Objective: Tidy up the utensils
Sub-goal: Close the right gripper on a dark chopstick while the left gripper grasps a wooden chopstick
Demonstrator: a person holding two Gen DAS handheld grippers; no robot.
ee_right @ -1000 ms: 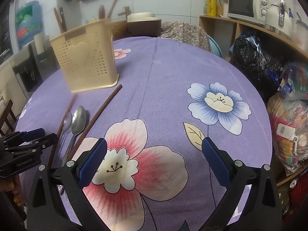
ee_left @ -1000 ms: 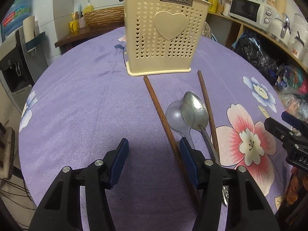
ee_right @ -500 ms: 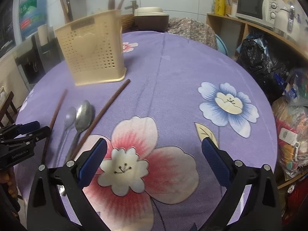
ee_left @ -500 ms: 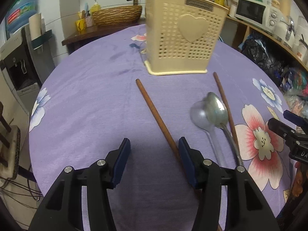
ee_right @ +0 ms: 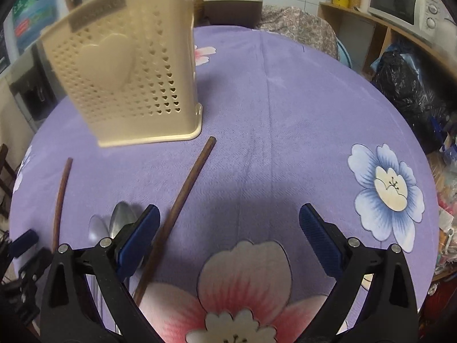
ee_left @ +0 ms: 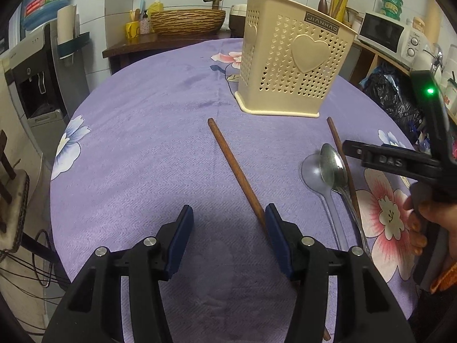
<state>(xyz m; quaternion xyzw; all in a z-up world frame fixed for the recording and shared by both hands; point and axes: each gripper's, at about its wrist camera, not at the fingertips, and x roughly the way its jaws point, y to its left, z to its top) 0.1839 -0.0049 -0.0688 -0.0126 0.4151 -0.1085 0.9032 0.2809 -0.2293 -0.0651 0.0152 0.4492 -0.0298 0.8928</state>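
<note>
A cream perforated utensil holder (ee_left: 294,63) with a heart stands on the purple cloth; it also shows in the right wrist view (ee_right: 125,65). Two brown chopsticks lie in front of it: one (ee_left: 237,171) runs to my left gripper's right finger, the other (ee_left: 341,154) lies beside two overlapping metal spoons (ee_left: 328,168). My left gripper (ee_left: 227,223) is open and empty, low over the cloth. My right gripper (ee_right: 228,223) is open and empty, with a chopstick (ee_right: 182,197) just inside its left finger and the spoons (ee_right: 118,223) partly hidden behind that finger.
The round table has a purple floral cloth (ee_right: 285,114). Shelves with a microwave (ee_left: 382,33) stand at the right, a black bag (ee_right: 405,85) below them, and a water dispenser (ee_left: 34,80) at the left. A wicker basket (ee_left: 185,21) sits behind.
Both grippers have moved forward toward the holder. The right gripper has shifted left, over the right chopstick and spoons. The left gripper has swung left, so the utensils now sit further right.
</note>
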